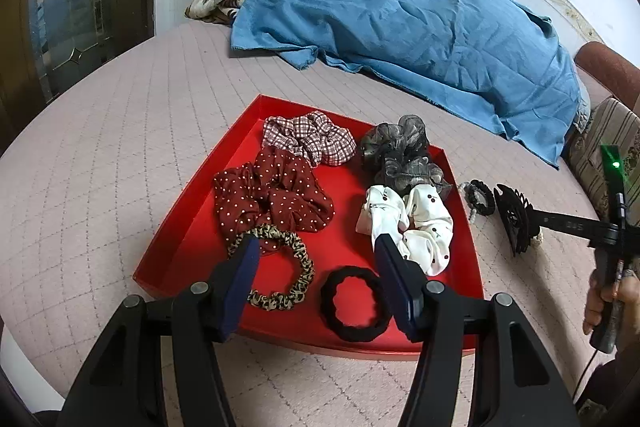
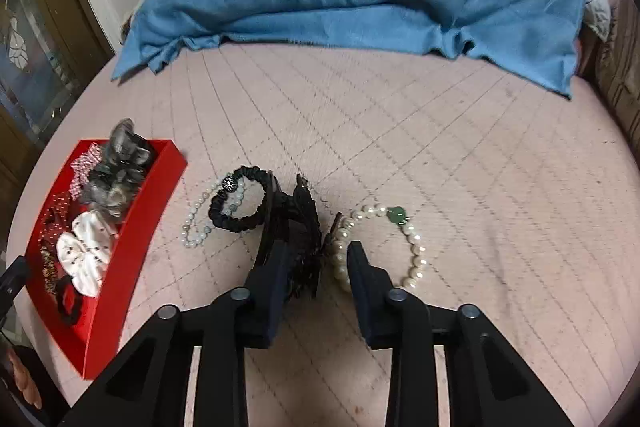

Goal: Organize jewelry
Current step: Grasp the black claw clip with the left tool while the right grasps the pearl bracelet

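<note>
A red tray [image 1: 188, 239] on the bed holds several scrunchies: checked [image 1: 310, 137], dark red dotted [image 1: 272, 197], grey [image 1: 400, 153], white dotted [image 1: 408, 223], leopard [image 1: 280, 267] and a black hair tie [image 1: 352, 303]. My left gripper [image 1: 316, 245] is open and empty above the tray's near part. My right gripper [image 2: 318, 251] is open around a black hair claw [image 2: 300, 227] on the bed. Beside the claw lie a black scrunchie [image 2: 236, 199], a small pearl bracelet [image 2: 196, 223] and a pearl bracelet with a green stone [image 2: 412, 247]. The tray also shows in the right wrist view [image 2: 132, 227].
A blue cloth [image 1: 420, 27] covers a heap at the far side of the pink quilted bed [image 1: 120, 147]. A patterned cushion [image 1: 612, 143] lies at the right edge. A glass-panelled door [image 1: 60, 7] stands at left.
</note>
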`<state>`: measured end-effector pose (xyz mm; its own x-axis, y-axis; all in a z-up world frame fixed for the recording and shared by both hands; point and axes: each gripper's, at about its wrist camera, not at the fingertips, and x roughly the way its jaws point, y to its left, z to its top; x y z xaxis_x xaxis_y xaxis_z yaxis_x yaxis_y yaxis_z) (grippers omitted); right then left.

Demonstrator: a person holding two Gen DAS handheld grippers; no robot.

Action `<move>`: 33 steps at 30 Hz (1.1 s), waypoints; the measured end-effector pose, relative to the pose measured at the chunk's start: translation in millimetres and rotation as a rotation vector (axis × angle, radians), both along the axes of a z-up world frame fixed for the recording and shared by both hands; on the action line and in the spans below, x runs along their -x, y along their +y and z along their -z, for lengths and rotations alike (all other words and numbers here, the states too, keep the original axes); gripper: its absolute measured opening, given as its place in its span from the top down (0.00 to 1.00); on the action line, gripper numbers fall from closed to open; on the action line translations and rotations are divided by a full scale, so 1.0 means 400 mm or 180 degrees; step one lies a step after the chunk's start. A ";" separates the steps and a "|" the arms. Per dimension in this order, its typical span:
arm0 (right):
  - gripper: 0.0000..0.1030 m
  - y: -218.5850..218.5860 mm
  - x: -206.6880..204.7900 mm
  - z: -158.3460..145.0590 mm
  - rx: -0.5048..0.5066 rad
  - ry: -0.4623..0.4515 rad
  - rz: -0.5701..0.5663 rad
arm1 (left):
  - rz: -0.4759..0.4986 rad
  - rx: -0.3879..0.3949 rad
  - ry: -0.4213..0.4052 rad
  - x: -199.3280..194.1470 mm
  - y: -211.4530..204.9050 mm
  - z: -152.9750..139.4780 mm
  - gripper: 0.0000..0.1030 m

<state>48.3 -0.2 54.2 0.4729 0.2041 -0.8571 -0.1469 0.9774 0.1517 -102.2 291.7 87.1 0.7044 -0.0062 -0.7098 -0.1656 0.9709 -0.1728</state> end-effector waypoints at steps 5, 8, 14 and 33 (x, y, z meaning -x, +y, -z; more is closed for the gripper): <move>0.88 -0.013 0.004 0.008 -0.0205 0.0033 0.0049 | 0.0025 -0.0032 0.0019 -0.004 -0.012 0.004 0.43; 0.89 -0.027 0.040 -0.004 -0.0284 0.0030 -0.0017 | 0.0041 -0.0040 0.0044 -0.004 -0.024 0.004 0.43; 0.88 -0.052 0.149 -0.006 -0.0323 0.0115 -0.0284 | 0.0238 0.0031 0.0108 0.000 -0.088 -0.012 0.43; 0.54 -0.250 0.042 0.037 -0.0622 -0.0112 0.0110 | 0.1224 0.0169 0.0592 -0.129 -0.524 0.009 0.43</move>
